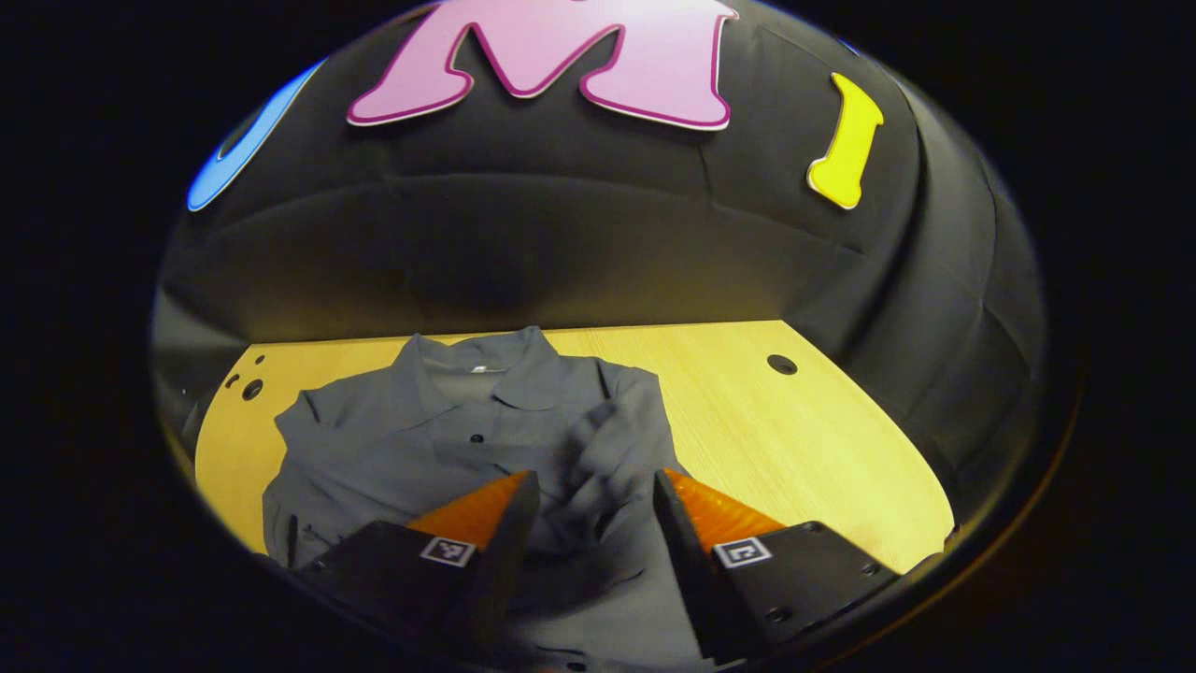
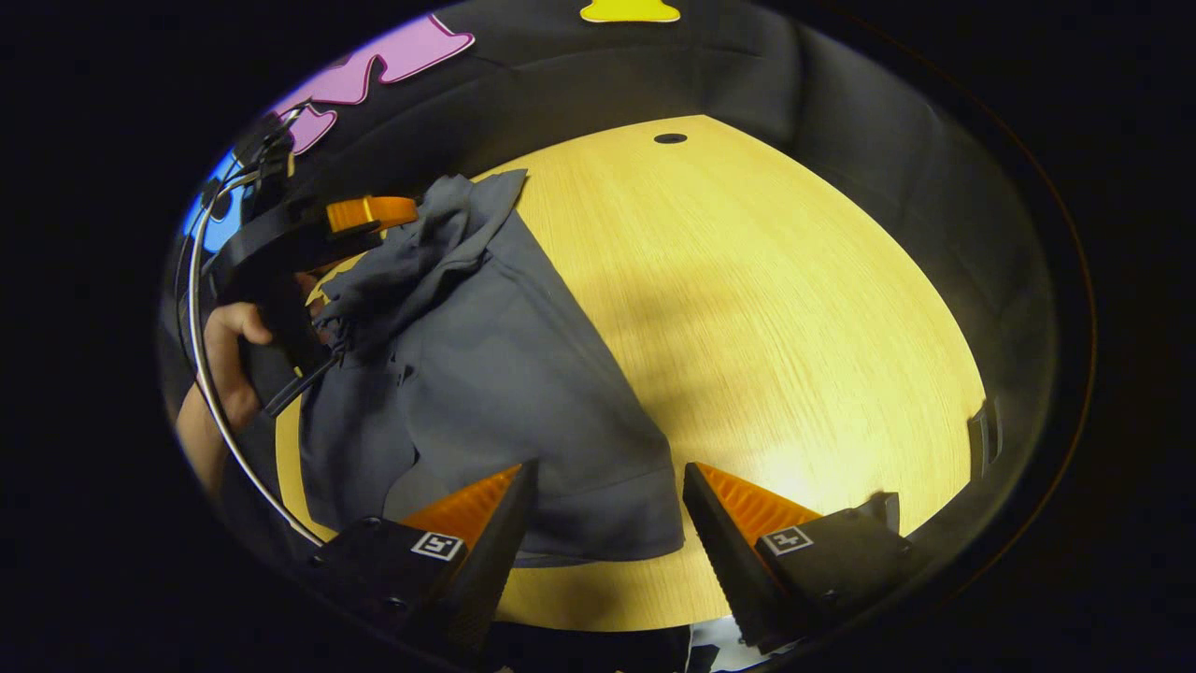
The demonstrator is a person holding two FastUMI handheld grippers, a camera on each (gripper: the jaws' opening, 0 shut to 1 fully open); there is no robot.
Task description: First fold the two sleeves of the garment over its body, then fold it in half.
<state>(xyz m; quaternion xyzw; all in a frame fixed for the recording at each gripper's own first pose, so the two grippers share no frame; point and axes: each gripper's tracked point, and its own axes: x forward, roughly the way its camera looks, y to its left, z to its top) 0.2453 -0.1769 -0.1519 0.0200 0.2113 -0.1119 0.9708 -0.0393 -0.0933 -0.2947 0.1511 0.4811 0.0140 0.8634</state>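
Surface: pale wooden table (image 1: 804, 430) with small round holes, backed by black cloth wall (image 1: 561, 243).
Garment: grey collared shirt (image 1: 448, 439) lay on the table's left part, collar toward the far wall, front buttons up.
Sleeve: one sleeve (image 1: 607, 449) lay bunched over the body, right of the buttons.
Hem: near edge (image 2: 598, 533) lay flat on the table in the right gripper view.
Left gripper (image 1: 594, 491): fingers apart, above the shirt's lower body, gripping nothing.
Right gripper (image 2: 607, 486): fingers apart, poised over the hem's corner, empty.
Hand (image 2: 229, 360): held the left gripper at the shirt's far side.
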